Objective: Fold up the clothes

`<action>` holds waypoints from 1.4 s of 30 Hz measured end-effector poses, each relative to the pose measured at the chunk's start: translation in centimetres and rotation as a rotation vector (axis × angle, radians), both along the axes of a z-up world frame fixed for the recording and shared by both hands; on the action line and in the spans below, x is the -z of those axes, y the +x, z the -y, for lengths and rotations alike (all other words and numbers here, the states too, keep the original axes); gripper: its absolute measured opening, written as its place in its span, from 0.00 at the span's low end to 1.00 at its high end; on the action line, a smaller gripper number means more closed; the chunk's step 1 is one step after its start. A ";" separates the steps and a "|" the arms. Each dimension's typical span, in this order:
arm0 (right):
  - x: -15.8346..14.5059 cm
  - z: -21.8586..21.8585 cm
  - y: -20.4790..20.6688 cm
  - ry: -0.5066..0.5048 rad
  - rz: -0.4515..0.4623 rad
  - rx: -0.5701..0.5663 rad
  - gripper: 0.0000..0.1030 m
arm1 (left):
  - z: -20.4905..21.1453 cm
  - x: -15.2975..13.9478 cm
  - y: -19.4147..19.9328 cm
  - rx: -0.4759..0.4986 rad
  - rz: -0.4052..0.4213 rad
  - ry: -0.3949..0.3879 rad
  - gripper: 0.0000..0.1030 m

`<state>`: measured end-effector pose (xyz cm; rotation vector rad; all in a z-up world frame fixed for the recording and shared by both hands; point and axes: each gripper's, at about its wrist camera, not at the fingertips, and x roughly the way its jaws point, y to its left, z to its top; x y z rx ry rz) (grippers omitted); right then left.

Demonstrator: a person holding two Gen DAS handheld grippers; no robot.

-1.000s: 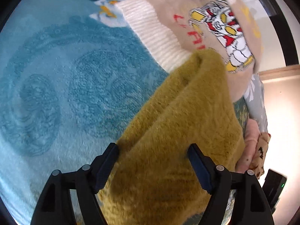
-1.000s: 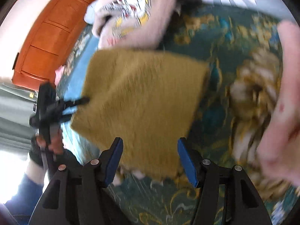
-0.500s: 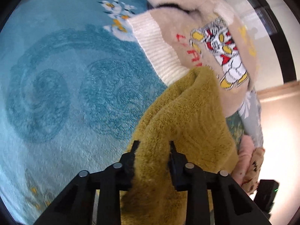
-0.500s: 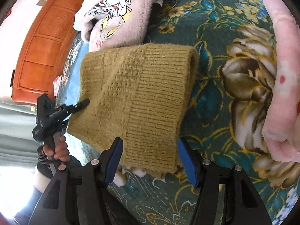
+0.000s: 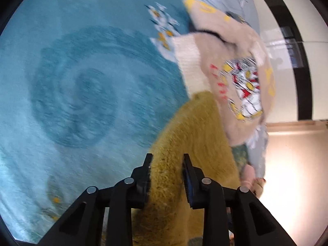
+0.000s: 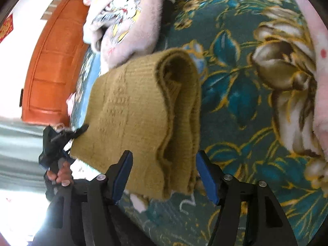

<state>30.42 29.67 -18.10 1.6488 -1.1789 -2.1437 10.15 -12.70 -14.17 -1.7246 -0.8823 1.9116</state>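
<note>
Left gripper (image 5: 167,165) pinches the mustard sweater (image 6: 143,114), apparently lifted above the floral bedspread (image 6: 235,106), while the right gripper (image 6: 164,169) gapes, best clamping the doubled edge squarely.

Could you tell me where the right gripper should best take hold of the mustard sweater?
Probably the ribbed hem of the mustard sweater, approached from its open end: the layers stack there between the right gripper's open jaws, while the left gripper pinches the far corner.
</note>
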 end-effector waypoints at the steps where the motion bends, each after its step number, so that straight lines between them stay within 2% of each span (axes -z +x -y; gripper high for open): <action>1: 0.1 -0.1 0.1 -0.008 -0.002 0.008 0.70 | -0.6 -0.2 0.0 0.013 -0.008 0.008 0.29; 4: 0.4 -0.4 0.3 -0.030 -0.007 0.034 0.70 | -0.7 0.0 -0.2 -0.008 0.001 0.074 0.27; 7: 0.6 -0.6 0.5 -0.053 -0.013 0.059 0.70 | 1.2 1.5 0.2 -0.099 0.087 0.198 0.28; 9: 1.2 0.1 0.9 -0.094 0.004 0.047 0.70 | 1.5 2.6 0.2 -0.132 0.149 0.247 0.30; 12: 2.1 1.4 1.6 -0.157 0.030 0.027 0.70 | 0.9 2.5 -0.1 -0.105 0.152 0.239 0.30; 16: 3.3 3.0 2.5 -0.241 0.066 0.001 0.70 | -0.1 2.0 0.2 -0.048 0.137 0.225 0.39; 21: 4.9 5.0 3.6 -0.346 0.110 -0.031 0.70 | 0.1 3.0 0.2 -0.073 0.183 0.245 0.39; 28: 5.2 5.4 2.0 -0.428 0.018 0.148 0.70 | 0.2 2.2 0.4 -0.056 0.144 0.240 0.39; 29: 5.4 5.4 1.8 -0.432 0.038 0.171 0.70 | 0.1 2.1 0.5 -0.050 0.136 0.234 0.38; 31: 5.7 5.5 1.6 -0.429 0.084 0.211 0.61 | 0.1 1.7 0.6 -0.042 0.120 0.222 0.37; 32: 5.7 5.5 1.5 -0.422 0.109 0.228 0.39 | 0.1 1.4 0.7 -0.036 0.108 0.225 0.36; 33: 5.2 5.4 1.2 -0.407 0.110 0.226 0.25 | 0.1 1.1 0.7 -0.026 0.086 0.244 0.28; 34: 4.7 5.4 1.0 -0.391 0.109 0.222 0.24 | 0.0 0.6 0.8 -0.014 0.060 0.266 0.25; 37: 3.0 5.2 0.2 -0.345 0.106 0.210 0.17 | -0.7 -1.4 1.1 0.044 -0.042 0.346 0.24; 38: 1.7 4.9 -0.3 -0.317 0.073 0.195 0.15 | -1.0 -2.0 1.2 0.067 -0.067 0.359 0.24; 39: -0.1 4.5 -0.8 -0.286 0.021 0.174 0.15 | -1.5 -2.2 1.3 0.084 -0.075 0.347 0.25; 41: -4.2 3.6 -1.4 -0.186 -0.117 0.141 0.15 | -2.1 -1.3 1.2 0.092 -0.025 0.255 0.26; 42: -6.5 3.2 -1.6 -0.119 -0.196 0.121 0.15 | -2.3 -0.6 1.1 0.089 0.015 0.207 0.29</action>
